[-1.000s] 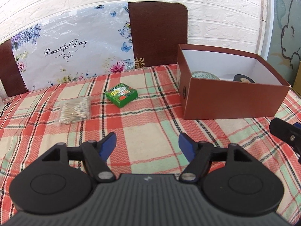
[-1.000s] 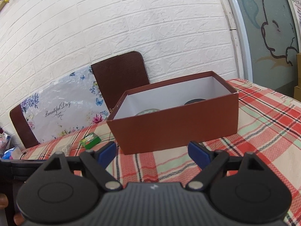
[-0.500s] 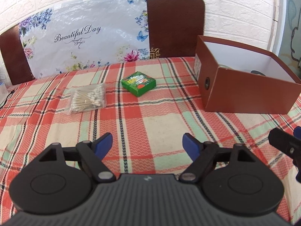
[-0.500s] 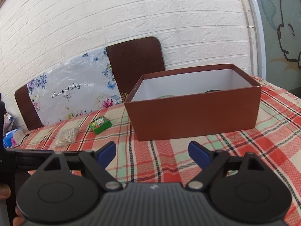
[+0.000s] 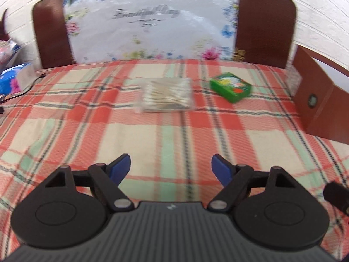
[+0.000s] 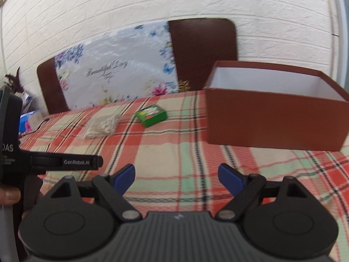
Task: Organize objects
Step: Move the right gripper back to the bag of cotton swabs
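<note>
A clear bag of cotton swabs lies on the plaid tablecloth straight ahead of my left gripper, which is open and empty. A small green box lies just right of the bag. The open brown cardboard box stands at the far right. In the right wrist view the bag and the green box lie left of centre, and the brown box is at right; its contents are hidden. My right gripper is open and empty above the cloth.
A floral "Beautiful Day" board leans on a brown chair back against the white brick wall. Blue packets and a black cable lie at the far left. My left gripper's body sits left of the right one.
Both views have swung left. The swab bag is now centred ahead of my left gripper and the brown box has slid to the right edge. Both grippers stay open.
</note>
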Motion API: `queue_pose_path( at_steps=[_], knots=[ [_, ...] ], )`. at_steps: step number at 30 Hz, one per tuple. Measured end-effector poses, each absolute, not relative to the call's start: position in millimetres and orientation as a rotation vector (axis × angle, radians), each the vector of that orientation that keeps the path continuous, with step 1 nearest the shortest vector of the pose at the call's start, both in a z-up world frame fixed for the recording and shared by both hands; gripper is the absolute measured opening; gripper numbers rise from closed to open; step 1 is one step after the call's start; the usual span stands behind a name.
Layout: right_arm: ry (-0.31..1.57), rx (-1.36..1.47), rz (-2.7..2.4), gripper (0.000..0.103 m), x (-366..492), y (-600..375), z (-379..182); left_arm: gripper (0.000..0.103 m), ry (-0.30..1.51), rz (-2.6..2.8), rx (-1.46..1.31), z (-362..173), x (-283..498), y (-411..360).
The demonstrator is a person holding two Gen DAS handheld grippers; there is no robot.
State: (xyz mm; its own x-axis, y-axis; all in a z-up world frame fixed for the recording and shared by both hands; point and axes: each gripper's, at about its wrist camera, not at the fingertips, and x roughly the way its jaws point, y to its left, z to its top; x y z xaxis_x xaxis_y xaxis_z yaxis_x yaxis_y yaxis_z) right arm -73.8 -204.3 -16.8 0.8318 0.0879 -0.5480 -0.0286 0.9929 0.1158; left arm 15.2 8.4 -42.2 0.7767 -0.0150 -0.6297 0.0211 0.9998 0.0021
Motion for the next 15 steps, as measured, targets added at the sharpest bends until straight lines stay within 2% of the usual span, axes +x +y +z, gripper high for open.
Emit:
queue_pose_path(
  at_steps=[6, 10, 12, 15],
  knots=[
    [0.648, 0.008, 0.190, 0.079, -43.2, -158.2, -34.7, 0.084, 0.608, 0.201, -0.071, -62.7, 27.1, 93.0],
    [0.665, -0.043, 0.260, 0.074, -4.7, -127.2, -42.9, 0.090, 0.508, 0.179, -0.304, -69.5, 13.9, 132.1],
    [0.648, -0.030, 0.296, 0.076, 22.4, -113.4, -42.1, 0.090, 0.503, 0.181, -0.303, -70.2, 14.0, 129.6],
    [0.630, 0.029, 0.329, 0.088, 68.3, -100.1, -37.4, 0.089, 0.487, 0.164, -0.289, -69.7, 14.9, 122.6]
  ],
)
